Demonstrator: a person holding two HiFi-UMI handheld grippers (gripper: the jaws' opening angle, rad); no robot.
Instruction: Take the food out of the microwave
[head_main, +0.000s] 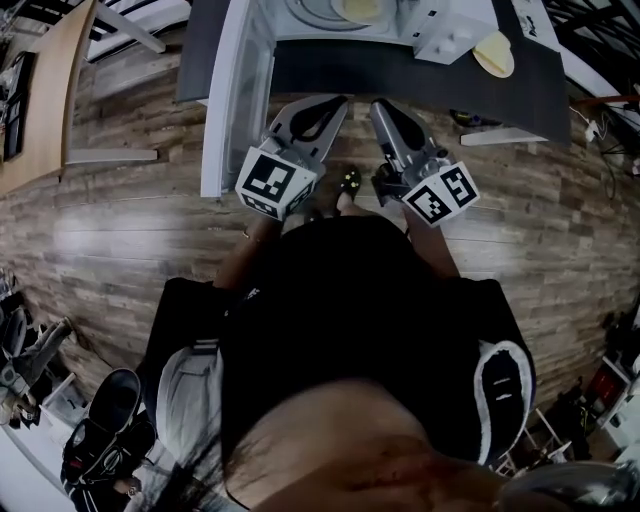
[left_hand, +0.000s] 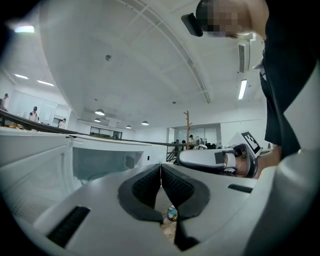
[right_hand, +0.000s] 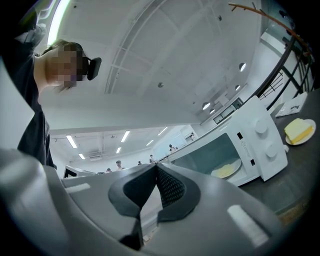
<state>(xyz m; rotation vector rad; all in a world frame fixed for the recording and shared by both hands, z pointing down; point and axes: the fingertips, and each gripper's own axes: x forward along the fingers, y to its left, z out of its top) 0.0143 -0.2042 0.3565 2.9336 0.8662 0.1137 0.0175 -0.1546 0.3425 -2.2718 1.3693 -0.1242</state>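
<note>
Food: a pale yellow portion (right_hand: 226, 170) lies on the turntable plate (right_hand: 220, 174) inside the microwave (right_hand: 260, 145); in the head view it shows at the very top edge, in the open cavity

Microwave door: the door (head_main: 236, 100) stands open, swung out toward the person on the left side; the microwave sits on a dark table (head_main: 400, 75)

Food against the right gripper: in the right gripper view the food is ahead and off to the right of the jaws, well apart from them; nothing touches it

Food against the left gripper: in the left gripper view the open cavity lies ahead and to the left; the food itself cannot be made out there

Right gripper: the right gripper (right_hand: 156, 167) has its jaws pressed together; nothing is held between the pads

Left gripper: the left gripper (left_hand: 160, 167) has its jaws closed tip to tip; it grips nothing

Pose: both grippers are held out in front of the person's torso, side by side, tips near each other and aimed at the microwave; the tips sit near the table's front edge, the left one just right of the open door

Other plate: a second plate (right_hand: 299, 131) with a yellow piece rests on the table, right of the microwave, outside it
</note>
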